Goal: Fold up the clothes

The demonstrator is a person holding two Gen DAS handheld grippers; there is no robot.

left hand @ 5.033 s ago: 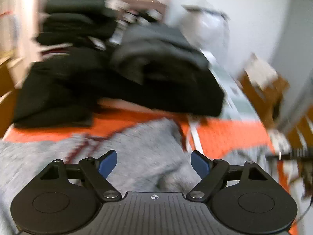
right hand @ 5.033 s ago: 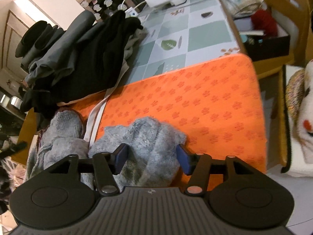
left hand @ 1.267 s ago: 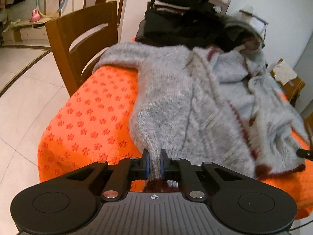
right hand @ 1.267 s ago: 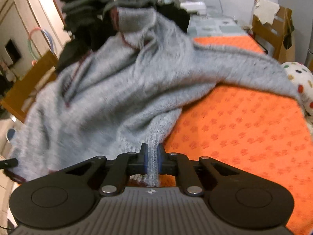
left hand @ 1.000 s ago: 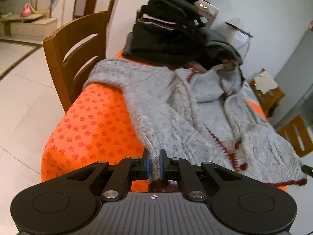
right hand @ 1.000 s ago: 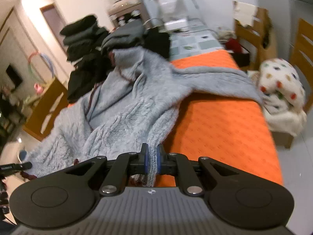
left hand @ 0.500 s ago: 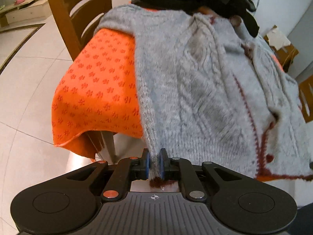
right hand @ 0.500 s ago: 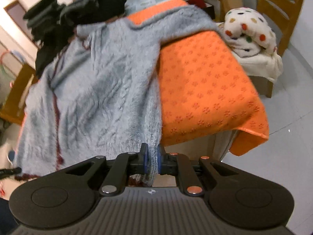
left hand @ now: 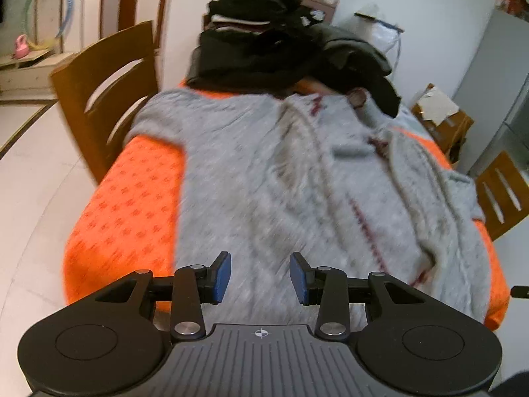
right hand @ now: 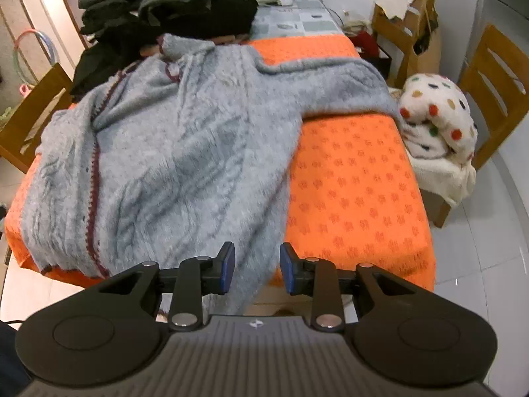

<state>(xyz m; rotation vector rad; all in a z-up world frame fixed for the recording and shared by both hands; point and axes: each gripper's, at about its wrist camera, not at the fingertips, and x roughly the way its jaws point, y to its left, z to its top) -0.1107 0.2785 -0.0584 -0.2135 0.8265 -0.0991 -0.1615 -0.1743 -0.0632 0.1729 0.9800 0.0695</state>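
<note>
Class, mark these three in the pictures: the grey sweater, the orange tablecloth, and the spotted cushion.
grey sweater (right hand: 172, 152): right wrist view, middle of its body.
orange tablecloth (right hand: 357, 192): right wrist view, bare patch beside the sweater.
spotted cushion (right hand: 436, 112): right wrist view, its rounded top.

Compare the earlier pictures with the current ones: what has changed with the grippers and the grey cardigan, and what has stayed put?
Both grippers have let go. Half a second ago each was clamped on the hem of the grey cardigan; now the left gripper and right gripper are open, and the cardigan lies spread over the orange cloth, hem over the near edge. The dark clothes pile stayed behind it.
</note>
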